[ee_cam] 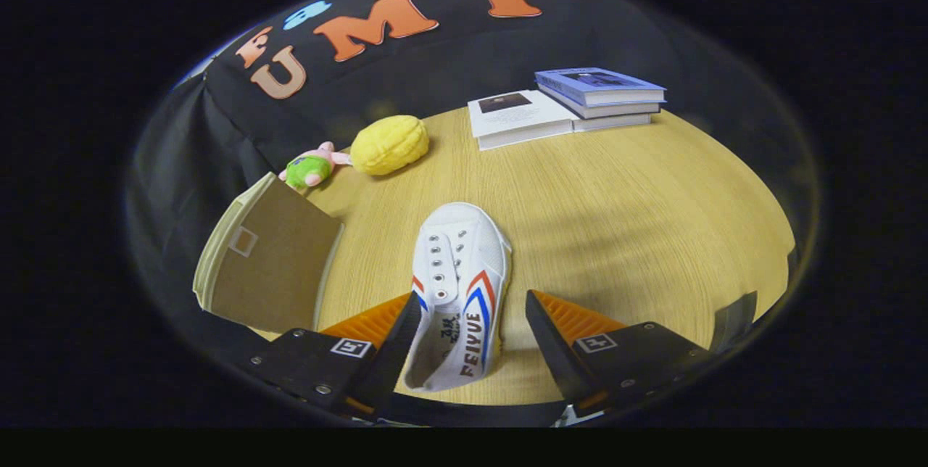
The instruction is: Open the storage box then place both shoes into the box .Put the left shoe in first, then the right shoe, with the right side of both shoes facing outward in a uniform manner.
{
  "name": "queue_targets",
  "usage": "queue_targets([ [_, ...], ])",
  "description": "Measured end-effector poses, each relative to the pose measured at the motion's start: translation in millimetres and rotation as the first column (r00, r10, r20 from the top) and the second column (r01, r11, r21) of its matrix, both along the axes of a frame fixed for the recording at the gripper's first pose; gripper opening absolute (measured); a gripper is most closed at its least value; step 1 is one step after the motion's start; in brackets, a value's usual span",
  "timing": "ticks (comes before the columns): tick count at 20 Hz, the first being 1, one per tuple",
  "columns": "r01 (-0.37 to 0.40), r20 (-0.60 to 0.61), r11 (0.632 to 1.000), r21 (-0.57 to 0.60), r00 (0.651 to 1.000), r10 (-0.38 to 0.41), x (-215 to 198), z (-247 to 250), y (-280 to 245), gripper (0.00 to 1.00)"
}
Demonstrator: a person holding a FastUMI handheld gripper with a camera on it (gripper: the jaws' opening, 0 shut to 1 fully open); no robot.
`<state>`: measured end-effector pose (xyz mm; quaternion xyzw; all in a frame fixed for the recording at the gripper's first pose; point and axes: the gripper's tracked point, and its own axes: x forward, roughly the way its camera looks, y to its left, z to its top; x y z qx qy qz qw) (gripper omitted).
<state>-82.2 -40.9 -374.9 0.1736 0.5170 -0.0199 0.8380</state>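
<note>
Gripper view: the tool (471, 307) is sitting with its 2 fingers spread wide apart, and the white canvas sneaker with red and blue stripes on its side (458, 286) is lying between them on the round light wooden counter (616, 220). The sneaker's toe is pointing away from the tool, towards the middle of the counter, and its heel opening is sitting down near the finger bases. The left finger (395, 336) is looking like it's right up against the shoe's side, maybe touching, can't say for sure. The right finger (551, 336) is standing clearly apart from the shoe, with bare counter showing in the gap, so the tool isn't clamping anything.

Off to the left of the left finger, the tan storage box with a cream edge (264, 260) is resting on the counter's rim, and its flat brown face with a small square mark is facing the camera. Whether it's open or closed, I can't tell from this angle.

Beyond the box, a small pink and green plush toy (310, 168) is lying just beside a lumpy yellow plush (389, 144). Further back on the right, a stack of 3 books with white and blue covers (573, 106) is sitting near the far edge, well apart from the shoe.
</note>
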Motion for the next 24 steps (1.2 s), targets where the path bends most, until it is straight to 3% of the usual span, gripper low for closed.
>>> queue_targets([
  [3, -0.044, -0.038, 0.999, -0.019, 0.998, 0.044, -12, -14, 3, 0.81],
  [5, -0.011, -0.073, 0.999, -0.030, 0.997, 0.009, -16, -28, 2, 0.76],
  [10, 0.062, -0.075, 0.998, 0.031, 0.995, -0.059, -11, -31, 11, 0.46],
  [16, 0.078, -0.020, 0.997, 0.005, 0.997, -0.078, -7, -29, 6, 0.22],
  [19, 0.112, -0.018, 0.993, 0.021, 0.994, -0.112, -5, -23, 15, 0.14],
  [24, 0.078, -0.029, 0.985, 0.153, 0.997, -0.074, 0, -4, 63, 0.14],
])
